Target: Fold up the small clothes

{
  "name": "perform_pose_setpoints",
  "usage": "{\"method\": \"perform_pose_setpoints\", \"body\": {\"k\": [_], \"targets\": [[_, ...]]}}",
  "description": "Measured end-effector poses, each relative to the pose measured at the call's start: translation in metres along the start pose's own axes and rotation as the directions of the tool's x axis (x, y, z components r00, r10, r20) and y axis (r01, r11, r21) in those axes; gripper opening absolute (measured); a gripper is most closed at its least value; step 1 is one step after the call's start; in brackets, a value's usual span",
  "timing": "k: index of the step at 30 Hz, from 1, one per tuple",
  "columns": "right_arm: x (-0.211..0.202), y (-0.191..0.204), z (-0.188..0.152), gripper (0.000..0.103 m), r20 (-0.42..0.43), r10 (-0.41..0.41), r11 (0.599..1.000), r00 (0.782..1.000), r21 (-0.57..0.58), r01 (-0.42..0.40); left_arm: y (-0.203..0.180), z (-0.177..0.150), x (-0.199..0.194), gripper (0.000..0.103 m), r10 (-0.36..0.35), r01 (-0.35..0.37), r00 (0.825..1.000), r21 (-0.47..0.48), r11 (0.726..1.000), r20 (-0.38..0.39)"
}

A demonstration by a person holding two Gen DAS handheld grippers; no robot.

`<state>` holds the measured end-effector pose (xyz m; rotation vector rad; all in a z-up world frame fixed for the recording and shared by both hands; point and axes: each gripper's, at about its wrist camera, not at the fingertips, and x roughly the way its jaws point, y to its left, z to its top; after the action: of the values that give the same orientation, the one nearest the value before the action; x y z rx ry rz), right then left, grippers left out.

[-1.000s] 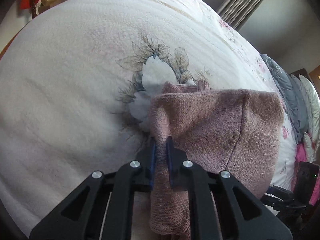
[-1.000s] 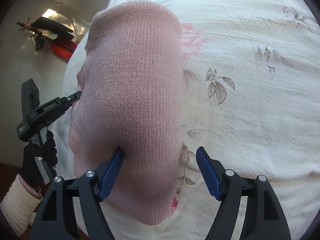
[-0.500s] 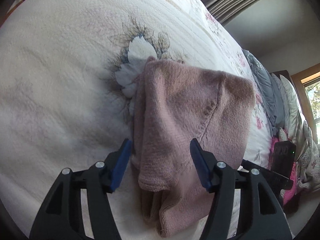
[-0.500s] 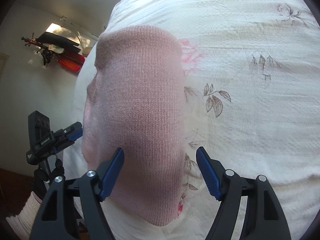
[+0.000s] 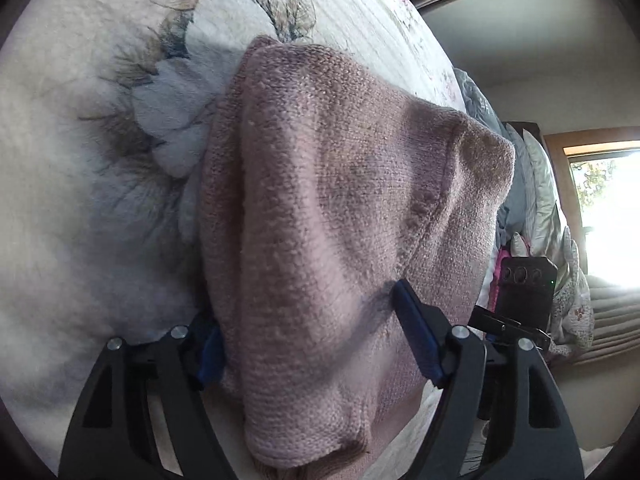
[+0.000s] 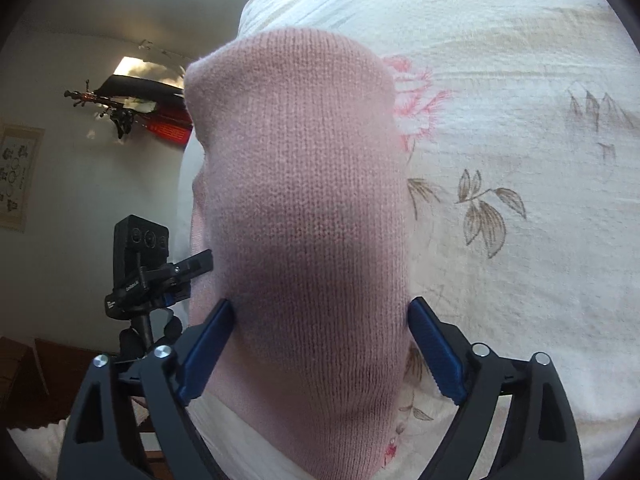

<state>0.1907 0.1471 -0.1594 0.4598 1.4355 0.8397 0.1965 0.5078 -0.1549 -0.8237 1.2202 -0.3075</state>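
The pink knit garment (image 5: 328, 216) lies folded on the bed (image 5: 80, 208), filling the centre of both wrist views. It looks soft, light and thick, likely to sag and unfold if lifted by one layer, so I would take it at a doubled edge or corner, through all layers at once. The left gripper (image 5: 308, 332) is spread, its blue pads straddling the near end at the lower centre. The right gripper (image 6: 320, 344) is likewise spread, pads flanking the knit without pinching. Floral print shows on the bed at the right.
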Motion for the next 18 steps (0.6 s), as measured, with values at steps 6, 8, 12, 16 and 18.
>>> {"method": "perform_pose_setpoints", "body": {"k": [6,8,12,16,18], "targets": [[0.025,-0.012,0.005,0.093,-0.011,0.09,0.995,0.996,0.045,-0.09,-0.008,-0.002,0.004,0.042,-0.006,0.004,0.999,0.053,0.999,0.033],[0.02,-0.01,0.002,0.085,0.008,0.1,0.995,0.995,0.028,-0.101,-0.008,-0.006,0.003,0.038,-0.036,0.034,0.998,0.046,0.998,0.044],[-0.001,-0.011,-0.008,0.063,0.038,0.179,0.983,0.983,0.045,-0.181,-0.015,-0.013,-0.005,0.035,-0.091,0.087,0.994,0.053,0.995,0.06],[-0.031,-0.003,-0.02,0.058,0.053,0.233,0.972,0.971,0.021,-0.234,-0.047,-0.021,-0.009,0.034,-0.124,0.118,0.991,0.111,0.987,0.053],[-0.05,-0.002,-0.031,0.058,0.062,0.228,0.973,0.972,0.013,-0.23,-0.067,-0.027,-0.005,0.034,-0.141,0.136,0.99,0.141,0.981,0.026]]}}
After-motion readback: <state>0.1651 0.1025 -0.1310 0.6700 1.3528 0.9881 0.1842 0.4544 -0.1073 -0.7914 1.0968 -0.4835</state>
